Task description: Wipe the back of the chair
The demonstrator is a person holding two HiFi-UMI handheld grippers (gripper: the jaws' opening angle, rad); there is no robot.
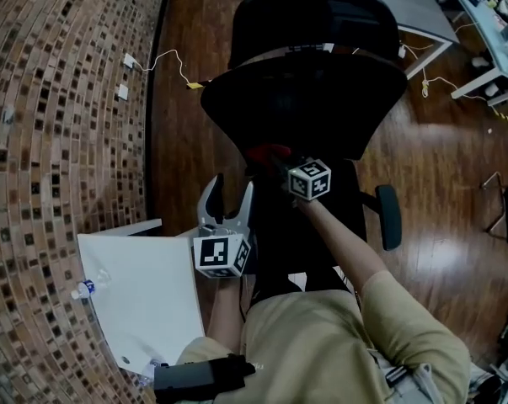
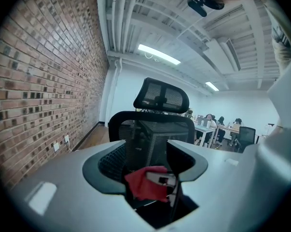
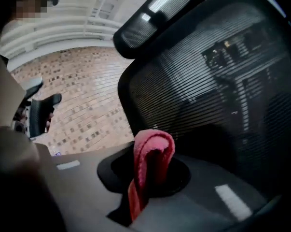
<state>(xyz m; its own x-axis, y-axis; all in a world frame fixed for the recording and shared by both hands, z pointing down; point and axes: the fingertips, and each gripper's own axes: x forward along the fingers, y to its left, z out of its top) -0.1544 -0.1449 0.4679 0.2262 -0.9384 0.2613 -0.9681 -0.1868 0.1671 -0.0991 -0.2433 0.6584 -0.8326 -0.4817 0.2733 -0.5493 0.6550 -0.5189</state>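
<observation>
A black office chair stands in front of me, its mesh back [image 1: 308, 99] facing me and its headrest [image 1: 317, 19] beyond. My right gripper [image 1: 273, 160] is shut on a folded red cloth [image 1: 266, 151] held close against the lower part of the back. In the right gripper view the cloth [image 3: 151, 164] stands up between the jaws just short of the mesh [image 3: 222, 81]; I cannot tell whether they touch. My left gripper [image 1: 228, 199] hangs open and empty to the left of the chair. Its view shows the chair back [image 2: 152, 134] and the red cloth [image 2: 144, 181].
A white tabletop [image 1: 144, 297] lies at my lower left with a small bottle [image 1: 82, 290] at its edge. A brick wall [image 1: 51, 124] runs along the left, with outlets and a cable [image 1: 165, 57] at its foot. The chair's armrest [image 1: 389, 217] juts right. Desks [image 1: 489, 23] stand far right.
</observation>
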